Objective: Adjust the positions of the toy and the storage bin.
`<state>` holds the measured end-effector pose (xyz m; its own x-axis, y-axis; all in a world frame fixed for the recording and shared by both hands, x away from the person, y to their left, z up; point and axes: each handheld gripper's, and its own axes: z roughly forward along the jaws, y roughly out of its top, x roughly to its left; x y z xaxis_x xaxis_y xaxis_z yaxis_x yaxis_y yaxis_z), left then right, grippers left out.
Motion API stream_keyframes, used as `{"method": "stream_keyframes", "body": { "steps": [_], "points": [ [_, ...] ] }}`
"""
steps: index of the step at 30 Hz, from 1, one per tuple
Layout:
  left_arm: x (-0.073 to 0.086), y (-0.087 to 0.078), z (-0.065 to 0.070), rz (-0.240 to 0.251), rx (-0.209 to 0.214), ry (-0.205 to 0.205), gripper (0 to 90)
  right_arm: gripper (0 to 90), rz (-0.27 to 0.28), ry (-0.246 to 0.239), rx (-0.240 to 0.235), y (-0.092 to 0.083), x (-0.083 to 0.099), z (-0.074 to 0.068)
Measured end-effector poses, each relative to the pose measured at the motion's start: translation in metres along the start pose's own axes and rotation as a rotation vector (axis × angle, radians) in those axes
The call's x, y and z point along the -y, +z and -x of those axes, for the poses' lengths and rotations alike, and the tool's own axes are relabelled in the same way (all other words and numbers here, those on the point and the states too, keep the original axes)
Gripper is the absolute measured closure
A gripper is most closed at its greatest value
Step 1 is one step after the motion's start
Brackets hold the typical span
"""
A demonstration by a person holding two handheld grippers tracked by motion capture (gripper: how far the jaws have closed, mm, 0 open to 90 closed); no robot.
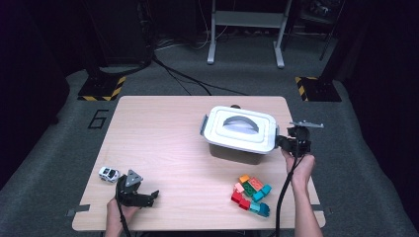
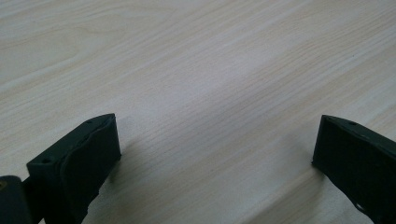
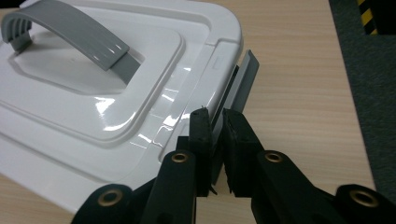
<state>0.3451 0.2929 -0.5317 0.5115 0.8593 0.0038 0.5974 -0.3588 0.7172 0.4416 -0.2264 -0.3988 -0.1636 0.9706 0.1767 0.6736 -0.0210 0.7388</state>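
Grey latch [image 3: 243,79] pinched by right claw [image 3: 215,116]; toy car [image 1: 108,174] seen overhead.

Showing pale, matt wood grain across the rectangular light wooden table [image 2: 201,70]. Gleaming glossy and smooth on the white plastic box lid [image 3: 116,107], ribbed matt grey plastic handle [image 3: 70,32]. Looking dull, moulded on the black plastic right gripper [image 3: 215,121].
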Motion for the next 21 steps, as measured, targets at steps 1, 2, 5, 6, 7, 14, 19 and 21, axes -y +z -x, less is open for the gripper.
{"method": "stream_keyframes", "body": {
  "steps": [1,2,5,6,7,14,19,21],
  "points": [
    [0.000,0.000,0.000,-0.002,0.002,0.001,0.7,82.7,-0.002,0.016,-0.005,-0.001,0.001,-0.001],
    [0.000,0.000,0.000,-0.002,0.002,0.000,0.7,82.6,-0.004,0.015,-0.010,-0.001,0.001,-0.002],
    [0.000,0.000,0.000,0.004,-0.002,-0.001,0.7,82.3,-0.011,0.008,-0.021,-0.002,0.003,-0.008],
    [0.000,0.000,0.000,0.005,-0.003,-0.001,0.8,82.3,-0.014,0.004,-0.027,-0.003,0.004,-0.011],
    [0.000,0.001,0.000,0.009,-0.005,-0.002,0.8,82.2,-0.015,-0.002,-0.030,-0.003,0.004,-0.013],
    [0.000,0.000,0.000,-0.004,0.003,0.000,0.8,79.0,-0.031,-0.079,-0.070,-0.005,0.011,-0.041],
    [0.000,0.000,0.000,-0.003,0.003,0.001,0.9,77.8,0.022,-0.115,-0.032,-0.004,0.003,-0.040],
    [0.000,0.000,0.000,-0.001,0.001,0.000,0.9,77.9,0.042,-0.111,-0.015,-0.003,-0.002,-0.037]
  ]
}}
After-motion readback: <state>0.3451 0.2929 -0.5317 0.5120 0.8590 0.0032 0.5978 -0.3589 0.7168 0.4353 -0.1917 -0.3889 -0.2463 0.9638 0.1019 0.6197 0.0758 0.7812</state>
